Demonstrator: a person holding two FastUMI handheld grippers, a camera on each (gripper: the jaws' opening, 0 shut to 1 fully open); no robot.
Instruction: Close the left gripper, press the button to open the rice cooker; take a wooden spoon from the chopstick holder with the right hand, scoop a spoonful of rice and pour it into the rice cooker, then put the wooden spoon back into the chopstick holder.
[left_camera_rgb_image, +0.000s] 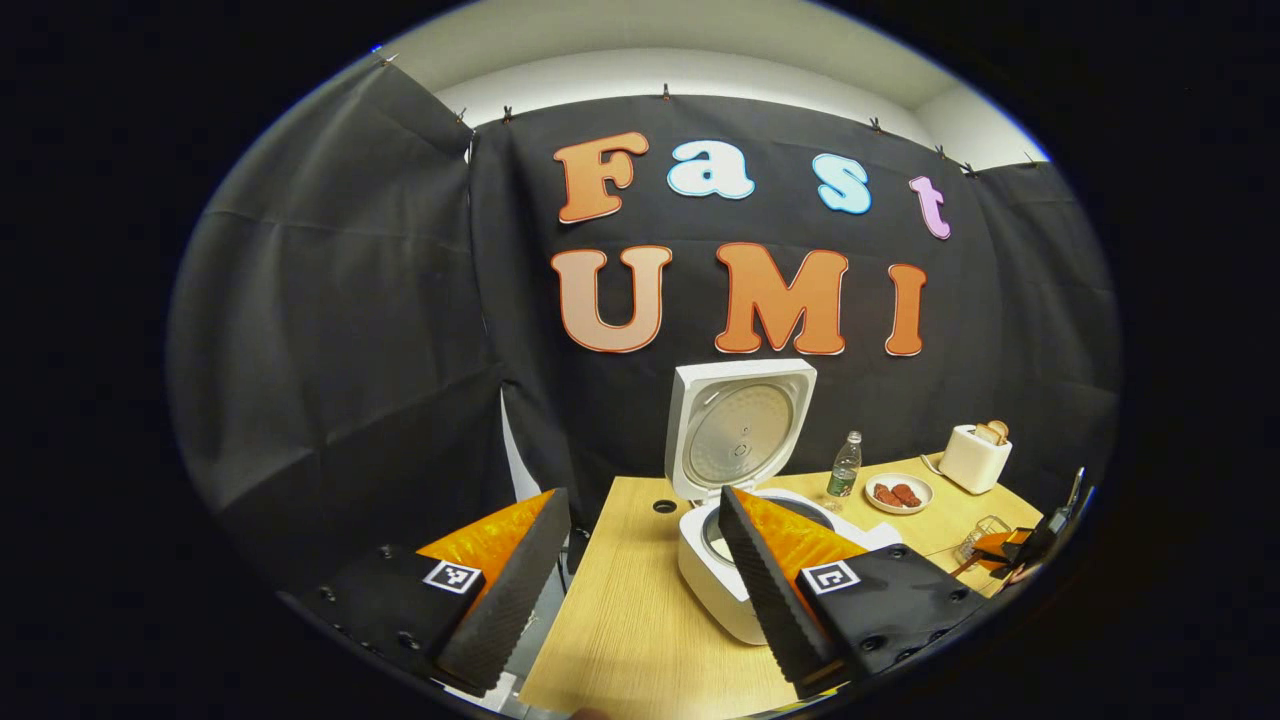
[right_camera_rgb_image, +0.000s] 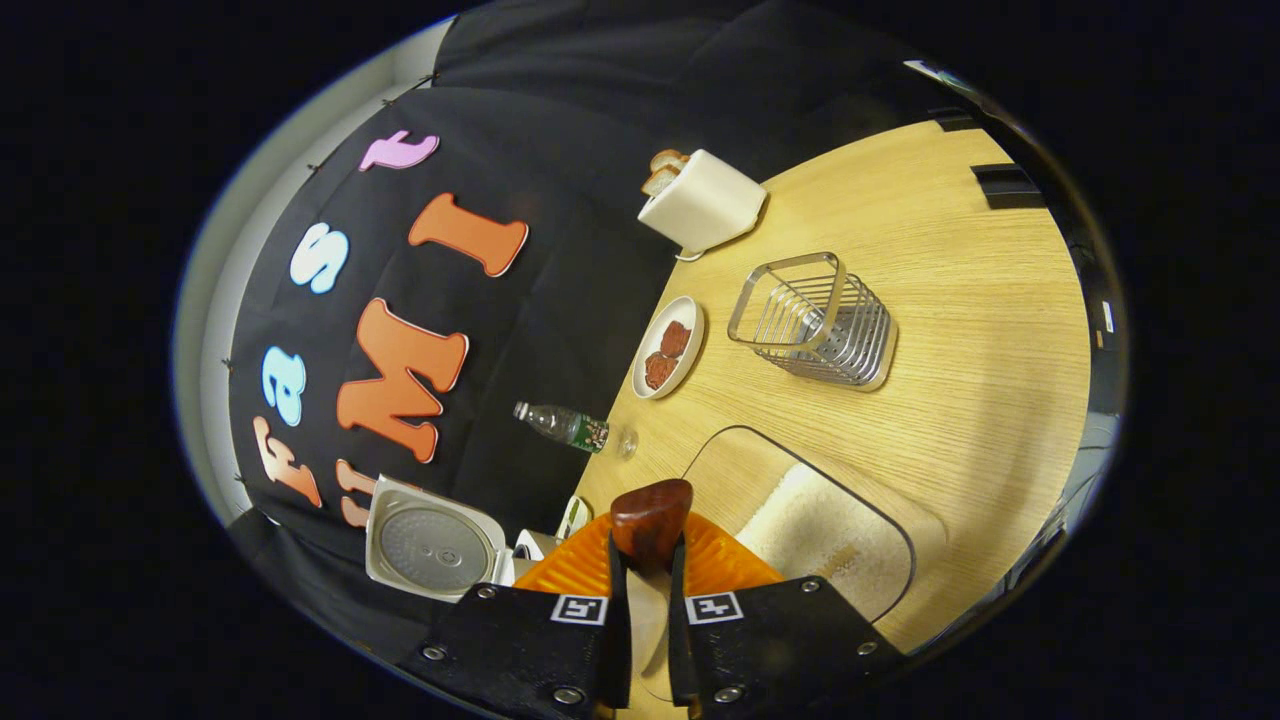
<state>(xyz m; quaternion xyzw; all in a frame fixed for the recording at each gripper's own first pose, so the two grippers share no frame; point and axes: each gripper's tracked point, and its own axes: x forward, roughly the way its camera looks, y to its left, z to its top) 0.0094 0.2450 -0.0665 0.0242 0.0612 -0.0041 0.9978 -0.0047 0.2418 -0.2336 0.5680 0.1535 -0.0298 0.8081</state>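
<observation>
Spoon in hand, rice tray next.
The right gripper (right_camera_rgb_image: 648, 570) clamped the wooden spoon (right_camera_rgb_image: 651, 525) at lower centre; the left gripper's (left_camera_rgb_image: 640, 570) fingers stood wide before the open rice cooker (left_camera_rgb_image: 735, 480). The holder (right_camera_rgb_image: 815, 320) sat upper right. Scooping seemed next.

In the left gripper view, the rice cooker (left_camera_rgb_image: 722, 560) is sitting on the desk (left_camera_rgb_image: 640, 620) with its lid (left_camera_rgb_image: 738, 428) standing open at the far side. A bottle (left_camera_rgb_image: 845, 466) is standing just right of it, then a plate (left_camera_rgb_image: 898, 493), and a toaster (left_camera_rgb_image: 975, 456) is sitting farther right. The chopstick holder (left_camera_rgb_image: 982, 540) is standing nearer, right of the cooker. In the right gripper view, a tray of rice (right_camera_rgb_image: 835, 545) is lying near the holder.
</observation>
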